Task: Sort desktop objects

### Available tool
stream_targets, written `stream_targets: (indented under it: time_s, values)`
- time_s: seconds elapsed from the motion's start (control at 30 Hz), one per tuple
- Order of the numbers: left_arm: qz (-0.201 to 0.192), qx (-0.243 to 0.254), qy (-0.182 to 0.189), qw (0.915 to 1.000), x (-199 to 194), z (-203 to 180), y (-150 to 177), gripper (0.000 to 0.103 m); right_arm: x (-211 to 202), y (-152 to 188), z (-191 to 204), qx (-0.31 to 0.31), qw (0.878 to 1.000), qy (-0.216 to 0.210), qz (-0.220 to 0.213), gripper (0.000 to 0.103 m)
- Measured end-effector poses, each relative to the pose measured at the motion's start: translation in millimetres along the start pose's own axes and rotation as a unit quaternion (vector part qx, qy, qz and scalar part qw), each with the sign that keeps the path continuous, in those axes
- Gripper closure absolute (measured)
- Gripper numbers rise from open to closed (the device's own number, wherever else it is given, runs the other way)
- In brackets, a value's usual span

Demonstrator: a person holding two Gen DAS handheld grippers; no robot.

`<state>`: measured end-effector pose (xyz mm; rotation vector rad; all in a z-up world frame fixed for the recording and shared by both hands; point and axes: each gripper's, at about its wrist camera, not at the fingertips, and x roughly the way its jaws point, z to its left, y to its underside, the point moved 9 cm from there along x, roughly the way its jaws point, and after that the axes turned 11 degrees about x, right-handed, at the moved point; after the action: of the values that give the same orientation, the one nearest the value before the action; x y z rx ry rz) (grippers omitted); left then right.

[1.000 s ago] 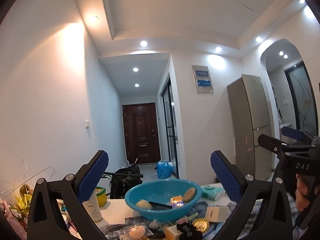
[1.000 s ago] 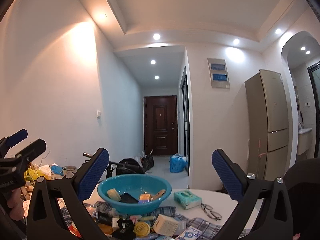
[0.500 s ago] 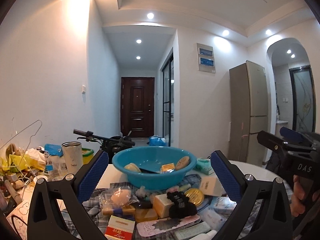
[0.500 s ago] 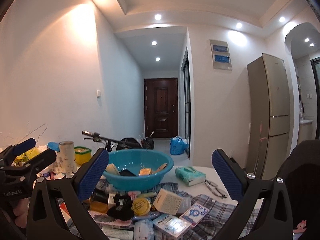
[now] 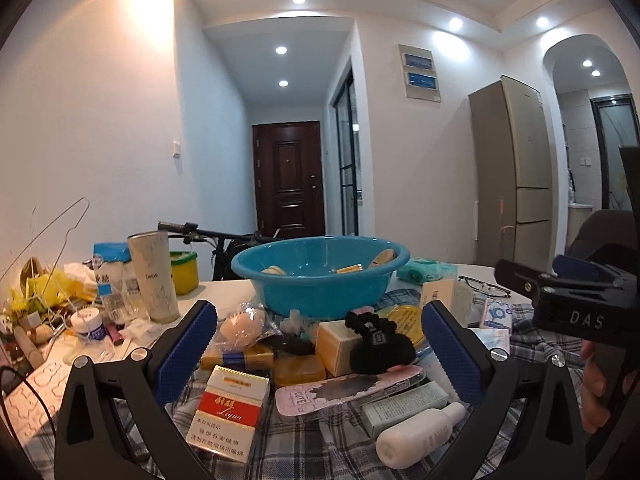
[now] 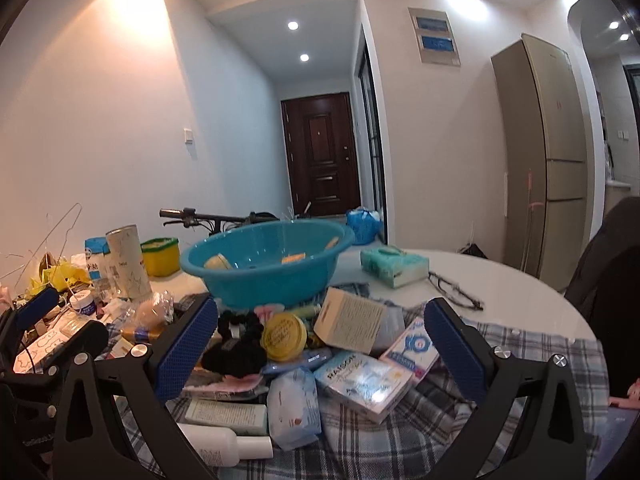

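Note:
A pile of small objects lies on a plaid cloth in front of a blue basin that holds a few items. In the pile are a red-and-white cigarette box, a black scrunchie, a yellow round tin, a white bottle and a blue-white carton. My left gripper hovers open just above the pile, nothing between its blue pads. My right gripper is open too, over the pile's right side.
A tall white cup, a yellow tub, bottles and clutter stand at the left. A green tissue pack and glasses lie on the white round table. A bicycle handlebar and a fridge are beyond.
Both grippers have tilted downward and come closer to the table, so the pile of objects now fills the lower part of both views. Both stay open.

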<state>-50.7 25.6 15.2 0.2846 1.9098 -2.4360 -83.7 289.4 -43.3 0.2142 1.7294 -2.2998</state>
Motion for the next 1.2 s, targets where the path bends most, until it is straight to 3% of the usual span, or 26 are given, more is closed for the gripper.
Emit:
stream_targets:
  time_s: [0.2,0.3,0.5,0.63,0.77,0.93,1.2]
  values:
    - [0.015,-0.031,0.008,0.9994,10,10,18,0.000,-2,13,-3,-0.023,0.999,0.023,-0.023,0.000]
    - [0.039,-0.035,0.012,0.9986,18,13,26,0.000,0,17,-2,-0.019,0.999,0.014,-0.021,0.000]
    - [0.048,-0.049,0.020,0.9974,23,17,32,0.000,6,21,-2,-0.021,1.000,0.011,-0.016,0.000]
    - [0.061,-0.049,0.022,0.9967,28,16,35,0.000,18,26,-8,-0.034,0.997,0.065,0.001,0.000]
    - [0.060,-0.040,0.023,0.9971,29,13,34,0.000,15,25,-5,-0.039,0.998,0.055,-0.004,0.000]
    - [0.066,-0.043,-0.011,0.9969,30,21,36,0.000,17,26,-7,-0.031,0.998,0.051,0.002,0.000]
    - [0.067,-0.039,-0.015,0.9969,28,21,37,0.000,18,26,-7,-0.030,0.998,0.055,0.002,0.000]
